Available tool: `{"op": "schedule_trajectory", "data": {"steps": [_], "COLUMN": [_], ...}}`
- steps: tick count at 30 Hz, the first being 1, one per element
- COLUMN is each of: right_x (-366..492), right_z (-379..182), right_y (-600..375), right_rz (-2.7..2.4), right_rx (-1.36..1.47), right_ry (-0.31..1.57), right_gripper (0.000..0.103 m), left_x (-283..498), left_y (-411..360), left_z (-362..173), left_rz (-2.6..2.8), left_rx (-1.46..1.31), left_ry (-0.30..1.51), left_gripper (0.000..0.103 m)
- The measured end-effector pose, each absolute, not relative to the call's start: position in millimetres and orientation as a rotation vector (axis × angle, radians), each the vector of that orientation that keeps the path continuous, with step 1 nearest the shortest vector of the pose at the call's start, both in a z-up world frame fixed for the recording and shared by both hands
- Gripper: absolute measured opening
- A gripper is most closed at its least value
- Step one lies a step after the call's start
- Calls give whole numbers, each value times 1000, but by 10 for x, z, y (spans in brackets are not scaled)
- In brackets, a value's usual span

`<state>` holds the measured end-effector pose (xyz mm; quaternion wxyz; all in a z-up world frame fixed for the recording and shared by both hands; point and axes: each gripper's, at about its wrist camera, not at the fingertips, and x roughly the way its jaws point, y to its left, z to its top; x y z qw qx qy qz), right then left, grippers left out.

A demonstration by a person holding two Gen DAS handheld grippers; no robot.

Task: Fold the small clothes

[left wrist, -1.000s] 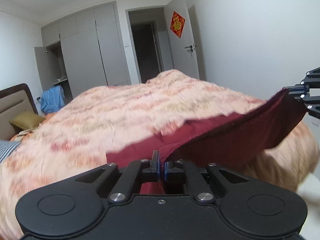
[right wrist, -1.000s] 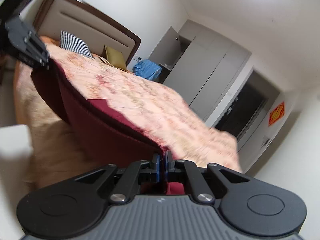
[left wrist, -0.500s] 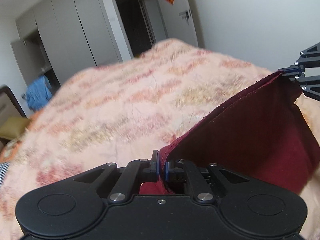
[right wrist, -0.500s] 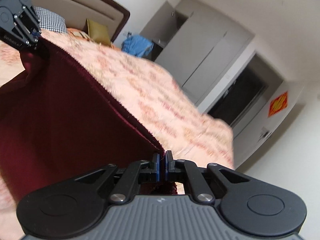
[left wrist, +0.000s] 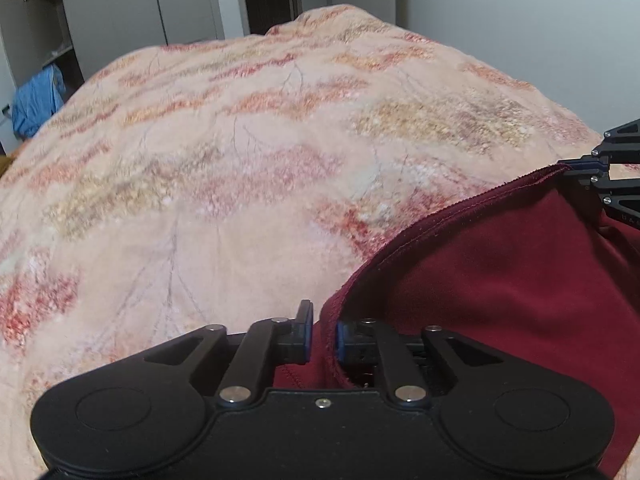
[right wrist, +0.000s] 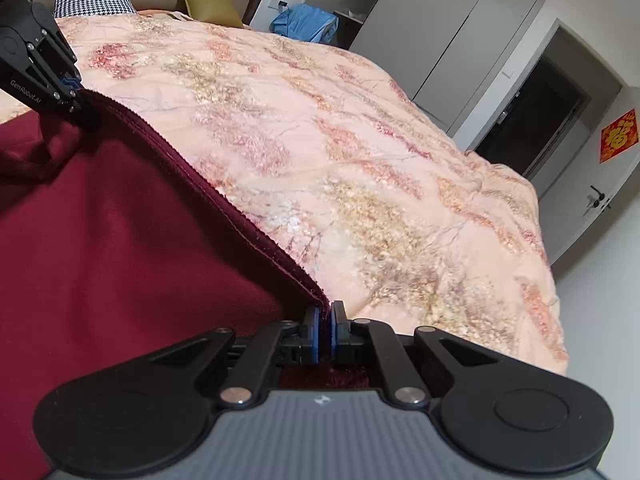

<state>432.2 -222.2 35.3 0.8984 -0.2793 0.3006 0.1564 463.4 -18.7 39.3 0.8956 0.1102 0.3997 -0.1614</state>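
- Dark red soft fabric garment (left wrist: 500, 280) lies on the near edge of the peach floral quilted bedspread (left wrist: 240, 160), its hem stretched between both grippers to keep the fold straight, I reckon.
- Left gripper (left wrist: 324, 338): jaws opening, hem loose between them.
- Right gripper (right wrist: 325, 330) is clamped on the other corner.

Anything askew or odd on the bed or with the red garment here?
Nothing is damaged or spilled. The one unevenness: the left claw is opening, its pads off the dark red garment, while the right claw grips its corner. The floral quilt looks tidy.
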Motion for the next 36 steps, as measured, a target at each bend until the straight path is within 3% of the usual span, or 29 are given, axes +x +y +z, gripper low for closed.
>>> {"op": "schedule_trajectory", "data": {"steps": [1, 3, 4, 5, 7, 8, 9, 14, 21, 27, 34, 36], "right_x": [4358, 4392, 4414, 4396, 4362, 4339, 4323, 4266, 3778, 3032, 2532, 2469], "right_z": [330, 290, 273, 273, 293, 318, 338, 484, 605, 429, 199, 181], "right_y": [-2234, -2253, -2260, -2264, -2291, -2303, -2321, -2498, -2932, -3121, -3224, -3249], "right_rz": [326, 330, 339, 352, 359, 355, 353, 338, 281, 240, 186, 180], "right_rx": [-572, -555, -539, -523, -499, -492, -487, -399, -198, -126, 11, 39], "right_ry": [630, 644, 652, 659, 660, 649, 638, 635, 591, 542, 549, 556], "right_gripper": [6, 10, 12, 18, 51, 74, 84, 102, 103, 103, 103, 103], "left_x": [4660, 4685, 4677, 4659, 4614, 4595, 4585, 4443, 3848, 3396, 3435, 3476], "left_y": [-178, -162, -152, -141, -116, -97, -81, 63, 206, 25, -155, -108], "left_z": [364, 329, 334, 351, 414, 445, 478, 614, 683, 331, 41, 74], "left_rz": [-335, -354, -352, -348, -364, -383, -404, -412, -378, -334, -201, -157], "left_rx": [227, 231, 232, 232, 225, 215, 203, 103, 86, 216, 276, 236], "left_ry": [838, 845, 829, 807, 769, 759, 758, 728, 636, 637, 670, 647], "left_gripper": [25, 54, 78, 95, 102, 102, 102, 102, 102, 101, 72, 70]}}
